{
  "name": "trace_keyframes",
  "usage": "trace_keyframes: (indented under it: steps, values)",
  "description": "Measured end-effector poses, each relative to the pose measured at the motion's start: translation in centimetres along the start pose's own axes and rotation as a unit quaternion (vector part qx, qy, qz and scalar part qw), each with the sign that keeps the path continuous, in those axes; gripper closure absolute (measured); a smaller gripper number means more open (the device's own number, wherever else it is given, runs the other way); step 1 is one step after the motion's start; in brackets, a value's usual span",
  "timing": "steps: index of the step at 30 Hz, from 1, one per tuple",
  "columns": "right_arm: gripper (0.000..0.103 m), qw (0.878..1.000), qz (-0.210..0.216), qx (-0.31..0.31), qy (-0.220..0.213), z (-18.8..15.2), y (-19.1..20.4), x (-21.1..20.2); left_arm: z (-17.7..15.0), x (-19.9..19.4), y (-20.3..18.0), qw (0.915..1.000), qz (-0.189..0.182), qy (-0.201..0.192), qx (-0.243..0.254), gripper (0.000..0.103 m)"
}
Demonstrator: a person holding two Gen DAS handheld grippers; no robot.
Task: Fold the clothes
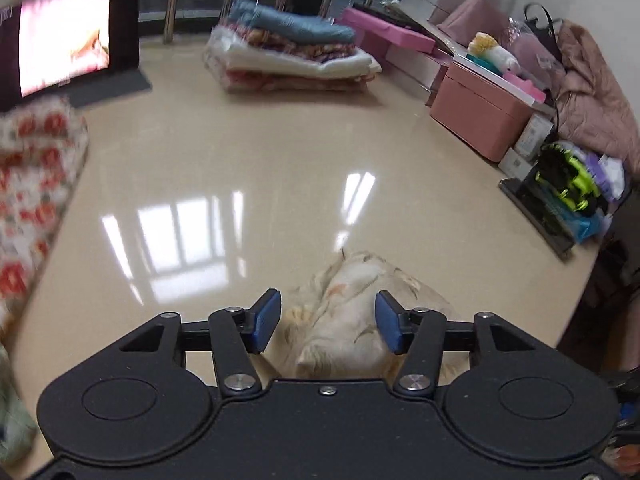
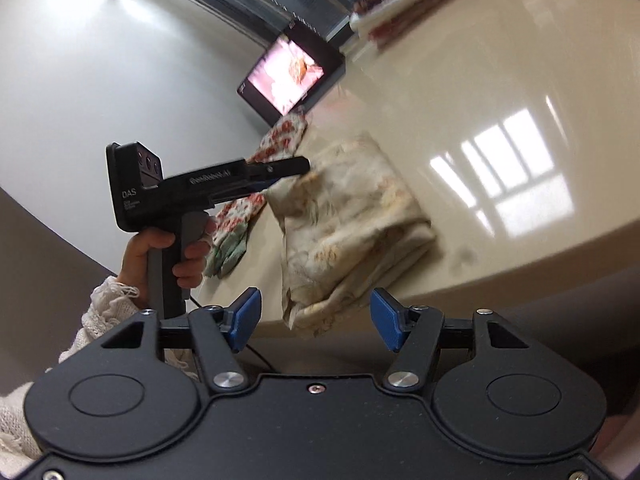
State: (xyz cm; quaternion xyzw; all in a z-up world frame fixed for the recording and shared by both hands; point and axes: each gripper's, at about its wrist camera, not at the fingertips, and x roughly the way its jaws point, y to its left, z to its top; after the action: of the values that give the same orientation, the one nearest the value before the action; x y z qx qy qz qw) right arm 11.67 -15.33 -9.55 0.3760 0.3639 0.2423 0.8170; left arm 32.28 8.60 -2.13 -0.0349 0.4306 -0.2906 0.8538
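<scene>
A folded cream cloth with a faint flower print (image 1: 344, 312) lies at the near edge of the glossy beige table (image 1: 240, 168). My left gripper (image 1: 328, 322) hovers over it, blue pads wide apart on either side of the bundle and not pressing on it, so it is open. In the right wrist view the same cream cloth (image 2: 348, 220) lies ahead, one corner drooping over the table edge. My right gripper (image 2: 316, 320) is open in front of that corner and holds nothing. The left gripper (image 2: 298, 166), held by a hand, shows side-on above the cloth's far side.
A red flower-print cloth (image 1: 36, 168) is heaped at the table's left. A lit screen (image 1: 64, 40) stands behind it. A stack of folded fabrics (image 1: 292, 52) sits at the far side, with pink boxes (image 1: 480, 116) and a black-green item (image 1: 564, 184) along the right.
</scene>
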Motion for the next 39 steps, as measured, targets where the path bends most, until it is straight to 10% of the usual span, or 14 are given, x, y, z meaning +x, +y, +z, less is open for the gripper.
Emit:
trace_keyframes:
  steps: [9,17,22,31,39]
  values:
    - [0.042,0.996,0.001,0.084,0.018,0.7,-0.1,3.4,-0.4,2.0,3.0,0.9986,-0.039,-0.003,-0.036,0.051]
    - [0.086,0.994,-0.060,0.092,0.025,2.3,-1.1,3.8,-3.3,0.3,3.8,0.9865,-0.058,-0.020,-0.152,0.065]
    - [0.085,0.992,-0.105,0.065,0.011,5.4,-2.5,1.9,-7.2,-2.1,1.9,0.9676,-0.016,-0.057,-0.246,0.065]
    - [0.055,0.992,-0.114,0.044,-0.027,6.8,-2.4,-0.6,-9.2,-6.1,-0.4,0.9579,-0.007,-0.117,-0.262,0.042]
    - [0.060,0.993,-0.101,0.065,-0.013,4.9,-2.1,-0.6,-8.3,-4.2,-0.1,0.9541,-0.049,-0.045,-0.292,0.065]
